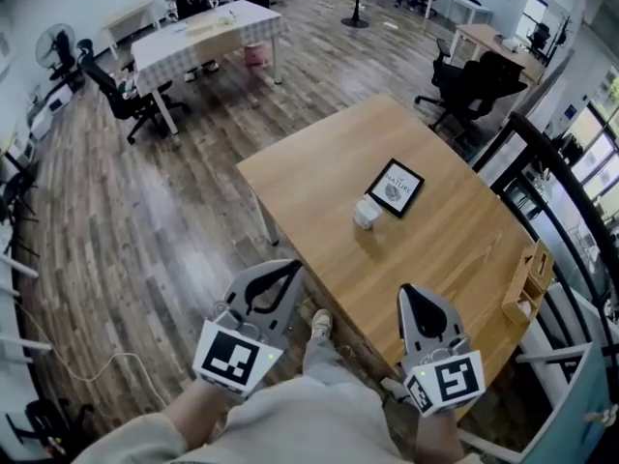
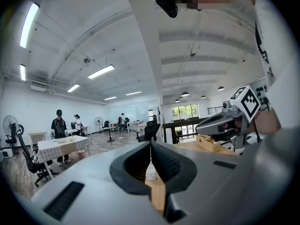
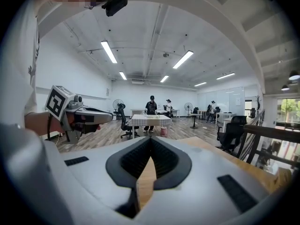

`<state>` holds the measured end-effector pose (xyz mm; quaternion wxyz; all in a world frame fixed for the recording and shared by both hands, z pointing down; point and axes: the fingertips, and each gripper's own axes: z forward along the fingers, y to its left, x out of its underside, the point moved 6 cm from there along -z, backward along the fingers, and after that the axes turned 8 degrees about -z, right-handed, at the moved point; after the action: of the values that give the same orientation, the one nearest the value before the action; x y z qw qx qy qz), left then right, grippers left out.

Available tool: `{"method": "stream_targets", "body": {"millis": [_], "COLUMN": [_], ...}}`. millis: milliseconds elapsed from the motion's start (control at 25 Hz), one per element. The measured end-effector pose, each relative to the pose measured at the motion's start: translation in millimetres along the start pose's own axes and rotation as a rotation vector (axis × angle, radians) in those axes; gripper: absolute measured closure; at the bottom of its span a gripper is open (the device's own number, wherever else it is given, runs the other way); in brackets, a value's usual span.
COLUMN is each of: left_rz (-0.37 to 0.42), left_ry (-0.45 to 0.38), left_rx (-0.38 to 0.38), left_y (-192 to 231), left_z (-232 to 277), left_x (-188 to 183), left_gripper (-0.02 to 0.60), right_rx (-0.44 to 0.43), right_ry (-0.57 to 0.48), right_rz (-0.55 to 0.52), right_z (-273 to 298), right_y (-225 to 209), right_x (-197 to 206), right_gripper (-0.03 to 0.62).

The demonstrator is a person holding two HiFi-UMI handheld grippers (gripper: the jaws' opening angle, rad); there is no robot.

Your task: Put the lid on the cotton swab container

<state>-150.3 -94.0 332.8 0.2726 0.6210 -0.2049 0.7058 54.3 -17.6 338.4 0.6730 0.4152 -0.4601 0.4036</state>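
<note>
Barely discernible, cotton swab container [image 2: 150, 172] beyond closed fingers [image 2: 169, 163] of left gripper [image 2: 150, 144]

Table [image 1: 455, 249]: smooth pale wood. Floor [image 1: 145, 211]: glossy dark planks. Left claw [image 1: 288, 267], right claw [image 1: 407, 291]: matt grey plastic.

The cotton swab container [image 1: 367, 213] is small, white and roundish. It stands on the wooden bench [image 1: 455, 249], a little right of the middle of the frame, right beside a flat black square [image 1: 395, 188]. It is too small to tell if its lid is on

Steeply above table [image 1: 440, 259] (gripper views level)
</note>
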Motion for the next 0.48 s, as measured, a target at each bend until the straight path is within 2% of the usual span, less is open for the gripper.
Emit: {"method": "stream_targets", "body": {"millis": [480], "left_rz": [0.029], "left_ry": [0.091], "left_rx": [0.059], "left_y": [62], "left_z": [181], "left_x": [-12], "left_gripper": [0.556], "right_rx": [0.027], "right_ry": [0.064], "right_rz": [0.057], "right_z": [123], "right_y": [-137], "right_x": [23], "right_gripper": [0.569]}}
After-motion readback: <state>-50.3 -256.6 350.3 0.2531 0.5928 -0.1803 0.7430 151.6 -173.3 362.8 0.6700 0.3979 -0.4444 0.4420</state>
